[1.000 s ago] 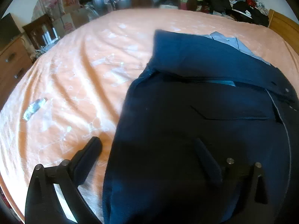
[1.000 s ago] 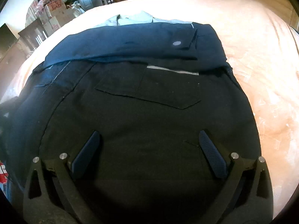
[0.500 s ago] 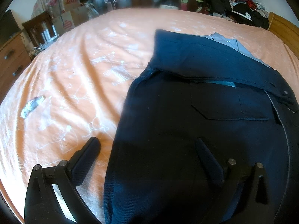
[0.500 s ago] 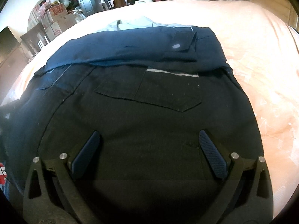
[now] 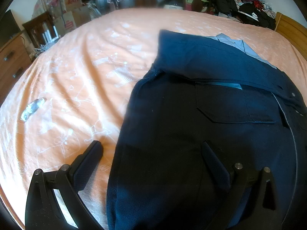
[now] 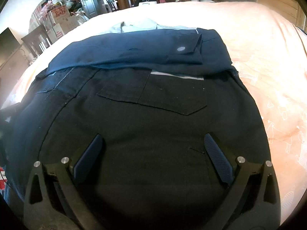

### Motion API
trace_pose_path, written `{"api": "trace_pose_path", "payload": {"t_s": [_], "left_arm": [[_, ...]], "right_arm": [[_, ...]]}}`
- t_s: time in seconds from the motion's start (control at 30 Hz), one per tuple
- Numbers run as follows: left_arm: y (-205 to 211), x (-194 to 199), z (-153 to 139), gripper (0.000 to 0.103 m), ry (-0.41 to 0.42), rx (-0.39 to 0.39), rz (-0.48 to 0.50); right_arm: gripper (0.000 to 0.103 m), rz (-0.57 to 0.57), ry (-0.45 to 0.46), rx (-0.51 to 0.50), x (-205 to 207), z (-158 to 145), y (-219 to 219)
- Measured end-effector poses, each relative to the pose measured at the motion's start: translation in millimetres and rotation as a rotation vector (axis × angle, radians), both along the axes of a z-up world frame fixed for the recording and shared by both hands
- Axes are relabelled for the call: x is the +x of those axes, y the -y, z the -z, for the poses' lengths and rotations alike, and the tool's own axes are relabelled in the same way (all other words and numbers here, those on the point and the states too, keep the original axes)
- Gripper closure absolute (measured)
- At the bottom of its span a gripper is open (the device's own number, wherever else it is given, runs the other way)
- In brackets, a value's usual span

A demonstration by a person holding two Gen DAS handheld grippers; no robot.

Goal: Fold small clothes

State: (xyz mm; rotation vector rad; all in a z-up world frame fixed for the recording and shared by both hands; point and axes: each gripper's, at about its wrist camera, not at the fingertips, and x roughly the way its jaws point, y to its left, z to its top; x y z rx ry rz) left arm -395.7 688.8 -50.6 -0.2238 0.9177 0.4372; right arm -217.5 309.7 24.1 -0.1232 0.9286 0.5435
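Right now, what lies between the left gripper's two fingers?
The navy shirt's side edge and a strip of orange bedsheet, seen in the left wrist view.

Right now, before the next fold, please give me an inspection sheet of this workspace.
Surface: bed with orange sheet, wrinkled, pale print.
Job's things: dark navy garment lying flat, upper band folded over, chest pocket up; light blue cloth shows beyond it.
Clutter: small silvery wrapper on the sheet.
Grippers: left gripper jaws open, straddling the garment's edge; right gripper jaws open above the garment.
Cables: nothing seen.
Surroundings: cardboard boxes, wooden dresser, clothes pile.
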Motion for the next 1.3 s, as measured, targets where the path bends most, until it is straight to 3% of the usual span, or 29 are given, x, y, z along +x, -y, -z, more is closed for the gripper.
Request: {"api": "trace_pose_path", "payload": {"t_s": [1.3], "left_arm": [[-2.1, 0.4, 0.7, 0.000, 0.001, -0.007, 0.002]], "right_arm": [[0.000, -0.002, 0.000, 0.009, 0.7, -2.6, -3.2]]}}
